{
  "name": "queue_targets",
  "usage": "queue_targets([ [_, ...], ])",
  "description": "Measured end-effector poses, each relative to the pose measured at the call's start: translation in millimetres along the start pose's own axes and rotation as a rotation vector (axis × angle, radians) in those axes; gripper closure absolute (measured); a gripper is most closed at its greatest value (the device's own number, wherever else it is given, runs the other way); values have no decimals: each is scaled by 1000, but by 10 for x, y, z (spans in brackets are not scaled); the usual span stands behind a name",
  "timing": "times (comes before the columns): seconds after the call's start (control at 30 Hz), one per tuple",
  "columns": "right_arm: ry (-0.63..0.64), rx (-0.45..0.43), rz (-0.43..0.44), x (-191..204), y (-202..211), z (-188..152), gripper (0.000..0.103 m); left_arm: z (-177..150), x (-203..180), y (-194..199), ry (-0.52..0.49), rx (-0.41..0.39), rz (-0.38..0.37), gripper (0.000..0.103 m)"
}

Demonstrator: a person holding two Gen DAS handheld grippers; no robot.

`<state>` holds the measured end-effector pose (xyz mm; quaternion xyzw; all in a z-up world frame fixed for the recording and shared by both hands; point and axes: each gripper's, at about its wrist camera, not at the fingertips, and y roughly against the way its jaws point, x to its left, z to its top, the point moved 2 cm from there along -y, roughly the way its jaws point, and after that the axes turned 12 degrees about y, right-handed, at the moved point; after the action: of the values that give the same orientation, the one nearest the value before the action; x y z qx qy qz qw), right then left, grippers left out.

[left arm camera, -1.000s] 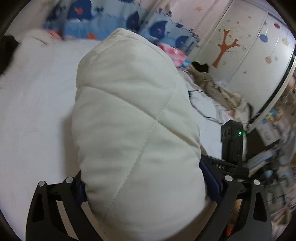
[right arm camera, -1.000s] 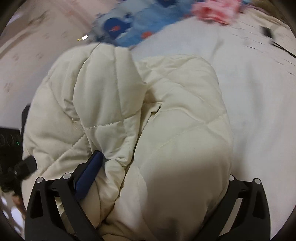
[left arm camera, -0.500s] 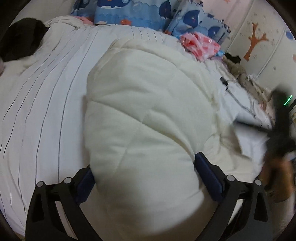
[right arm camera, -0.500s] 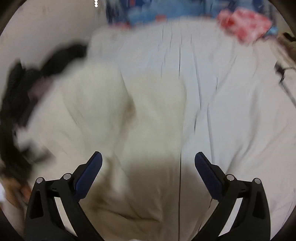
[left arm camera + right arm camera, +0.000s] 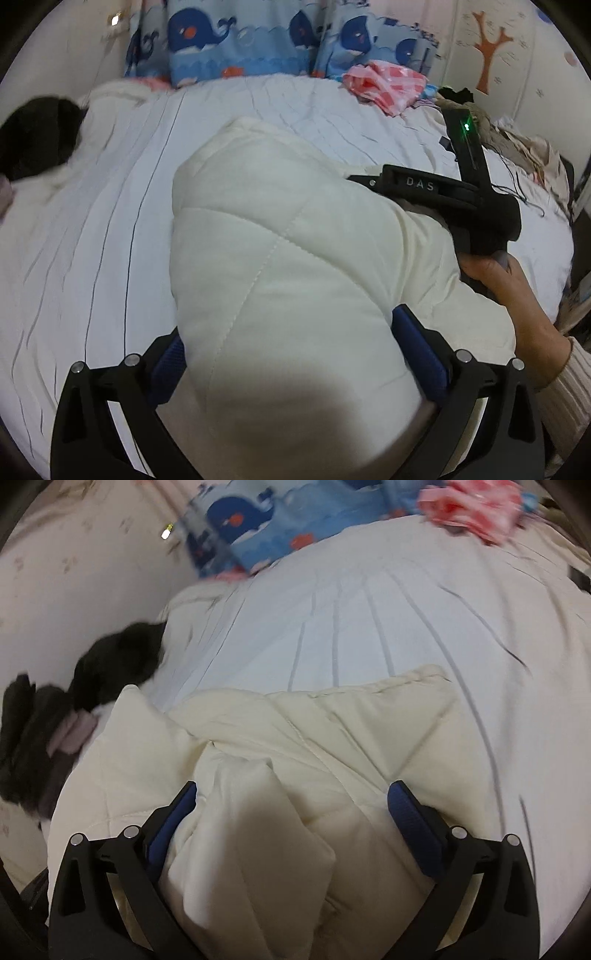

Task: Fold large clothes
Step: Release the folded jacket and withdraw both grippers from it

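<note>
A cream quilted jacket (image 5: 288, 280), puffy and diamond-stitched, is heaped on the striped white bed sheet (image 5: 110, 206). It is bunched between the spread fingers of the left gripper (image 5: 291, 350) and likewise the right gripper (image 5: 291, 812); whether either grips cannot be told.

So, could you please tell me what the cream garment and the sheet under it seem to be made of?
Garment: soft matte padded fabric, probably a synthetic shell with filling, judging by its stitched quilt lines and puffiness. Sheet: thin woven cloth, likely cotton, with fine creases.
</note>
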<state>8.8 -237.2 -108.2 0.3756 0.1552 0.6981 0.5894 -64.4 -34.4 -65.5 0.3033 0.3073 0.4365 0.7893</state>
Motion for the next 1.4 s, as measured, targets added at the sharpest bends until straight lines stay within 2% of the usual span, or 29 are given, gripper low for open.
queue_targets([
  [0.13,5,-3,3,85,41,-154,7,-28,29,8,12,-21,-1,5],
  [0.2,0,-7,17,-8,-60,-43,7,-32,29,15,10,-29,1,5],
  [0.33,-5,-21,29,-152,-11,42,7,-46,18,26,4,-40,5,5],
  [0.5,0,-54,18,-133,1,52,7,-79,7,45,-4,-46,11,5],
  [0.57,-13,-71,24,-160,24,38,7,-58,21,118,13,-38,-11,6],
  [0.6,-21,-69,27,-169,30,42,7,-37,46,188,35,-48,-28,6],
  [0.7,-29,-34,35,-178,-22,99,7,63,108,579,117,-173,-90,6],
  [0.77,-27,5,40,-167,-68,146,7,162,35,682,103,-198,-83,6],
  [0.83,-12,105,52,-137,-70,237,7,237,-63,561,83,-129,-108,6],
  [0.87,0,115,24,-84,89,279,7,229,-86,359,72,-54,-80,6],
  [0.9,18,83,14,-18,278,298,7,189,-99,222,56,-24,-42,6],
  [0.97,100,17,-10,172,692,259,7,66,-87,56,11,-20,52,5],
  [1.03,205,-18,-80,362,1049,33,7,19,-9,80,39,-31,29,6],
  [1.07,250,25,-122,418,1059,-189,7,9,9,84,44,-31,29,6],
  [1.1,290,108,-162,434,928,-366,7,2,15,79,46,-32,33,6],
  [1.13,305,150,-168,398,802,-547,7,-3,-5,62,35,-30,48,6],
  [1.17,257,125,-138,271,763,-674,7,-26,-70,19,-7,-14,75,5],
  [1.23,207,165,-118,194,735,-647,7,-47,-177,-8,-60,-26,120,5],
  [1.3,213,185,-147,261,803,-567,7,-19,-172,46,-26,-3,124,6],
  [1.37,232,162,-154,373,1017,-542,7,-2,-119,203,22,12,124,6],
  [1.4,260,113,-134,473,1202,-574,7,-13,-103,278,31,8,129,6],
])
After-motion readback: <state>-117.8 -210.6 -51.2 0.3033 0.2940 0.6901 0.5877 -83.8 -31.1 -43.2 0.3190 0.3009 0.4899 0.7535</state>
